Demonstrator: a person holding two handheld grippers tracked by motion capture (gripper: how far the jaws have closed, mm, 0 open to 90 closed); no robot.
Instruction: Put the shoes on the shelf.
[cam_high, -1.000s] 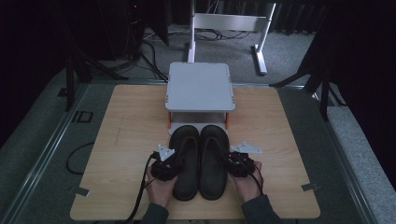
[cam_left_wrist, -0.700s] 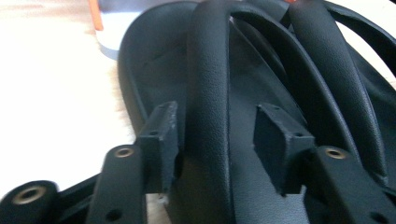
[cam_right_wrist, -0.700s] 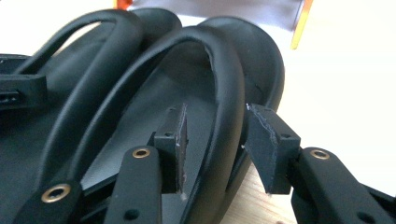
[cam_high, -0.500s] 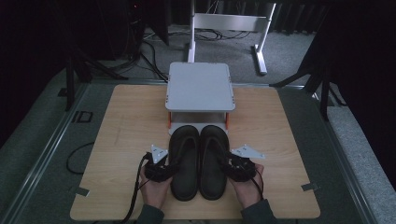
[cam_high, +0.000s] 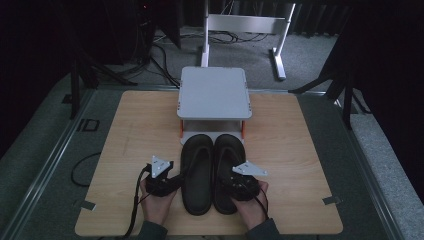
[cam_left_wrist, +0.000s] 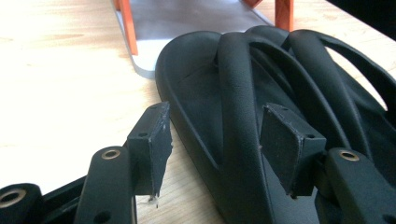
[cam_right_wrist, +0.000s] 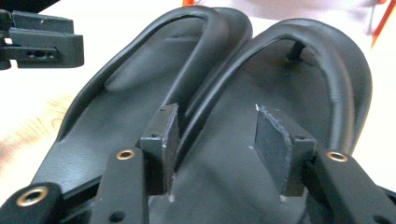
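Black flip-flops (cam_high: 214, 172) side by side, low centre of the high view, toes just at the foot of a small grey stand (cam_high: 214, 94) on the wooden table (cam_high: 300, 150). Left gripper (cam_high: 172, 181) at the left sandal's outer rim, right gripper (cam_high: 234, 189) over the right sandal's heel; both jaws spread, just opened, pinching nothing. Best backed straight off, clear of the straps (cam_left_wrist: 238, 79), without nudging the pair.

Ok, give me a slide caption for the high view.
Two black flip-flops side by side before a grey stand; left tongs and right tongs open at their outer edges.
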